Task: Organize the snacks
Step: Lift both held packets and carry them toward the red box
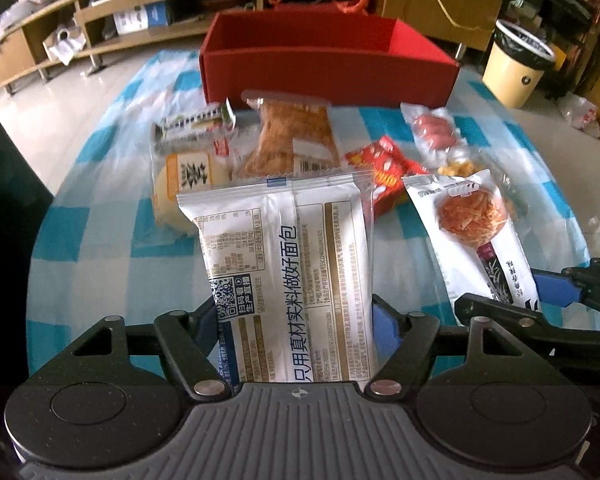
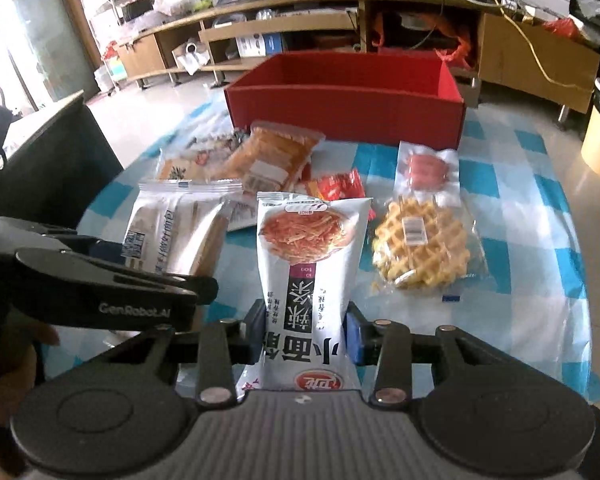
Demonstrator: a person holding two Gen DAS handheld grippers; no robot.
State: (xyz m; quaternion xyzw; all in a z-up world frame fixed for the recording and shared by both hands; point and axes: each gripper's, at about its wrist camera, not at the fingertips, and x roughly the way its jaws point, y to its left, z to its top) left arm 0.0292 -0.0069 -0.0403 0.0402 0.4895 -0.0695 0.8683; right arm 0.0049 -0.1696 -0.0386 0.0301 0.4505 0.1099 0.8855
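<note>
My left gripper (image 1: 296,320) is shut on a white bread packet (image 1: 284,248) with its printed back up, held above the checked table; it also shows in the right wrist view (image 2: 172,232). My right gripper (image 2: 306,332) is shut on a white noodle-snack packet (image 2: 310,248), also in the left wrist view (image 1: 472,228). An open red box (image 1: 324,72) stands at the far edge of the table (image 2: 348,96). Between lie an orange bread packet (image 1: 288,140), a sausage pack (image 2: 426,168), a waffle (image 2: 420,240) and a small red packet (image 2: 338,186).
The blue-and-white checked cloth (image 1: 100,248) covers the table. A round pastry pack (image 1: 184,184) and a small green-white packet (image 1: 196,120) lie at left. A beige bin (image 1: 516,68) stands on the floor at right, wooden shelving (image 2: 300,20) behind.
</note>
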